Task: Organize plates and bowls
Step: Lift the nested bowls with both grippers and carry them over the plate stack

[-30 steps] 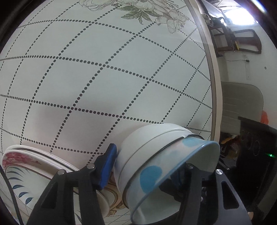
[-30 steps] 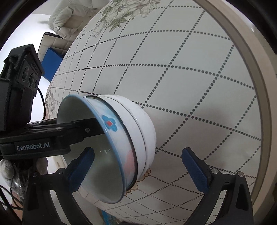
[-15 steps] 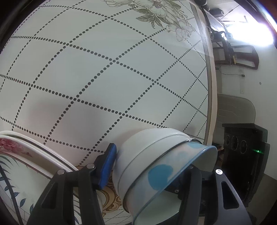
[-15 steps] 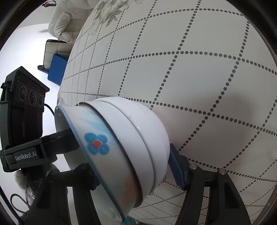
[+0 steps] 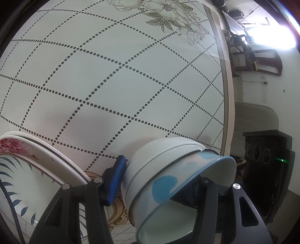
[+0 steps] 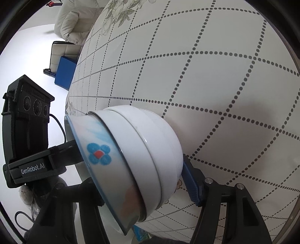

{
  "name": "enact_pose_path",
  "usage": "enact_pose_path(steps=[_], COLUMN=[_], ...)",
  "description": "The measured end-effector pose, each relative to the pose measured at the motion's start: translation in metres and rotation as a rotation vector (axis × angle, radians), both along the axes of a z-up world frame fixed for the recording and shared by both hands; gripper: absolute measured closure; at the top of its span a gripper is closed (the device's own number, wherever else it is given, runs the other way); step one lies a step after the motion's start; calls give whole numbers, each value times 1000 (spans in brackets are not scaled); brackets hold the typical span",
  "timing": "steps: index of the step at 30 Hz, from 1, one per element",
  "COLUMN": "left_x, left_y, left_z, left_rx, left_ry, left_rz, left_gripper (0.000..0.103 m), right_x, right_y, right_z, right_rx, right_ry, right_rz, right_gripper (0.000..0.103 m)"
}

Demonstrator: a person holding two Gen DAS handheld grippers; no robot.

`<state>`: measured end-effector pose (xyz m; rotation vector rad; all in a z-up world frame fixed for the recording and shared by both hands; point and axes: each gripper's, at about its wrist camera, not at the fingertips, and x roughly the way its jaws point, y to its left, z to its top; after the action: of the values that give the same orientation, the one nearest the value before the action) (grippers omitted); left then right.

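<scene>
Left gripper [image 5: 159, 189] clamped across a tilted stack of nested bowls [image 5: 168, 169]: blue pad [image 5: 115, 183] against the white bases, opposite finger inside the blue-rimmed innermost bowl [image 5: 189, 189]. Right gripper [image 6: 142, 189] closed on the same stack [image 6: 142, 150] from the other side after a recent narrowing of the jaws; blue pad [image 6: 190, 184] pressed to the white outer bowl, opposite finger hidden behind the rim. Stack held on its side, tipped, above the near edge of the table [image 5: 112, 75].

Beside the left gripper, lower left: stacked plates [image 5: 28, 169] with pink flower and blue leaf decoration, resting on the table; seen in the left wrist view only.

Surface: pale round tabletop with a dotted diamond grid, floral print [image 5: 168, 16] at the far side, beige rim band.

Left wrist view only: dark wooden chair [image 5: 258, 58], bright window glare, black body of the other gripper [image 5: 268, 169] with a green light.

Right wrist view only: blue flower motif with red centre [image 6: 98, 154] on the innermost bowl, other gripper's black body marked "GenRobot.AI" [image 6: 31, 140], cream sofa [image 6: 75, 20], blue box [image 6: 65, 73], white floor.
</scene>
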<state>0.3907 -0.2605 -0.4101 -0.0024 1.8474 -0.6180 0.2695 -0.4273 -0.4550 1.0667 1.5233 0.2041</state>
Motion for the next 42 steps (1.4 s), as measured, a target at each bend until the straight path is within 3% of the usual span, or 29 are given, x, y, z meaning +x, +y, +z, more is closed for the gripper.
enact_pose_path(steps=[22,29,42], left_x=[-1,-2,-1], left_y=[18,44,118], left_z=[45,59,68], left_rx=[-6,3,30], left_ry=[-56,-72,-93], left_rz=[8,35,118], left_gripper=[52,52,52], right_x=[18,21,34], right_y=[23,48,132], right_z=[42,57,75], right_rx=[24,44,65], right_ry=[-28,-43,-57], right_rz=[36,50,142], right_gripper=[35,35,35])
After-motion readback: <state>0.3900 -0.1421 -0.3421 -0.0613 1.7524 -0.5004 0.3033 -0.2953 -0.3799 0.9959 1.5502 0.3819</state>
